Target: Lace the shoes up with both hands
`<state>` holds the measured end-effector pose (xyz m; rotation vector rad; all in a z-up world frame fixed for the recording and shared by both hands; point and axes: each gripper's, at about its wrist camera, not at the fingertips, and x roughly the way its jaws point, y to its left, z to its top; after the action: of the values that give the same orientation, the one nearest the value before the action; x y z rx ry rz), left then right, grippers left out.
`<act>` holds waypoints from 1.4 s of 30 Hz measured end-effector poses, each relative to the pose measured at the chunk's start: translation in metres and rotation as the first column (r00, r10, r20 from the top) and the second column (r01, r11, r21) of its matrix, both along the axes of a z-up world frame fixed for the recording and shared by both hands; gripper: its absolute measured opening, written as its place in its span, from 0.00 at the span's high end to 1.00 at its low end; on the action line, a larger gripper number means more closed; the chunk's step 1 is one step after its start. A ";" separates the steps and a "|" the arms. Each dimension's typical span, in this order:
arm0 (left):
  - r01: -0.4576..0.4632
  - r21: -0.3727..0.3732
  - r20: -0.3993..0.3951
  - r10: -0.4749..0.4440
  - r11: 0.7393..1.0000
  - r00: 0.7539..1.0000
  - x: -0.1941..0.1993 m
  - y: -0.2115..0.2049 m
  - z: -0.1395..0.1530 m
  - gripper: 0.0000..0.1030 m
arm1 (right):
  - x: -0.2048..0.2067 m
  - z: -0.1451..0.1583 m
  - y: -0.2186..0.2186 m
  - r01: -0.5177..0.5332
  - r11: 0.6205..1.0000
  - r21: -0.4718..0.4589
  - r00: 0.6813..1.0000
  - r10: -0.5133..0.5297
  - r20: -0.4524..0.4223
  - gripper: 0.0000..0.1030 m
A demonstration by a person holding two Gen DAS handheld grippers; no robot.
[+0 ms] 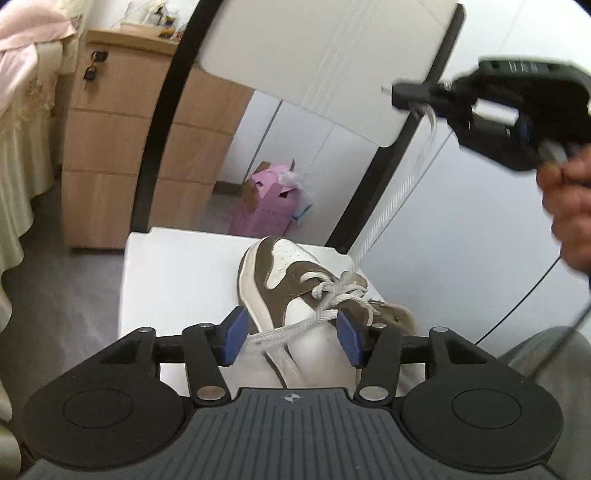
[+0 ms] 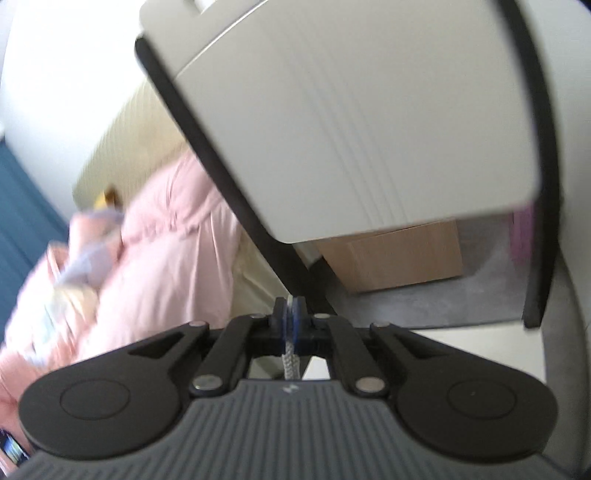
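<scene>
Bedroom clutter rings a white chair [image 1: 177,266]: a wood cabinet [image 1: 110,147] stands at far left with pink bedding [image 1: 22,33] above it, and a pink box [image 1: 266,199] sits on the grey floor beyond the seat, below the chair's white back [image 1: 325,55]. On the seat lies the shoe [image 1: 288,280], brown and white, toe toward the seat's far edge, near the right-hand side of the seat and partly over its near edge. White lace [image 1: 325,295] is crossed over its tongue.

Left gripper [image 1: 291,338] hangs just above the heel end of the shoe with its blue pads [image 1: 234,336] spread apart, one on each side of the shoe; a strand of lace runs across between them toward the left pad, but neither pad presses on it, so this gripper is released and holds nothing.

Right gripper [image 1: 413,98] is raised high over the right side of the seat, in front of the chair back, gripped by a hand [image 1: 569,206] at the frame's right edge. Its jaws are clenched on the lace, which stretches taut in a straight slanted line from the shoe's eyelets up to it. In its own view the pads [image 2: 297,321] meet with the lace end pinched between them and the strand hanging down behind
</scene>
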<state>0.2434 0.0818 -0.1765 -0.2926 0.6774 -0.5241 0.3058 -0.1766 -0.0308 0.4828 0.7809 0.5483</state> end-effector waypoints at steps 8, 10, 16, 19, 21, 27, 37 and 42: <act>0.038 0.018 0.116 -0.040 0.999 0.992 -0.016 -0.012 0.019 0.32 | -0.051 -0.067 -0.019 0.183 0.972 0.145 0.982 -0.174 -0.070 0.96; 0.077 0.023 0.174 -0.080 0.997 0.981 -0.026 -0.023 0.028 0.28 | -0.058 -0.080 -0.017 0.186 0.975 0.122 0.982 -0.179 -0.068 0.96; 0.100 0.100 0.277 -0.124 0.990 0.953 -0.039 -0.062 0.033 0.30 | -0.060 -0.107 -0.019 0.198 0.965 0.172 0.973 -0.172 -0.155 0.96; 0.084 0.119 0.281 -0.114 0.989 0.953 -0.035 -0.070 0.028 0.49 | -0.061 -0.111 -0.018 0.191 0.963 0.189 0.972 -0.159 -0.174 0.96; 0.094 0.116 0.277 -0.123 0.989 0.953 -0.031 -0.073 0.024 0.77 | -0.061 -0.113 -0.018 0.186 0.961 0.202 0.971 -0.148 -0.189 0.96; 0.112 0.096 0.266 -0.134 0.989 0.955 -0.023 -0.069 0.021 0.98 | -0.059 -0.110 -0.036 0.231 0.929 0.289 0.959 -0.166 -0.232 0.91; 0.157 0.078 0.257 -0.172 0.984 0.951 -0.025 -0.066 0.022 0.98 | -0.049 -0.109 -0.062 0.249 0.906 0.342 0.949 -0.159 -0.271 0.64; 0.153 0.069 0.239 -0.165 0.986 0.957 -0.022 -0.064 0.023 0.97 | -0.048 -0.111 -0.056 0.222 0.923 0.314 0.952 -0.136 -0.275 0.76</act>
<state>0.2210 0.0174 -0.1538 -0.1239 0.4759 -0.6839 0.2580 -0.2321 -0.1414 0.9522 0.8730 0.4559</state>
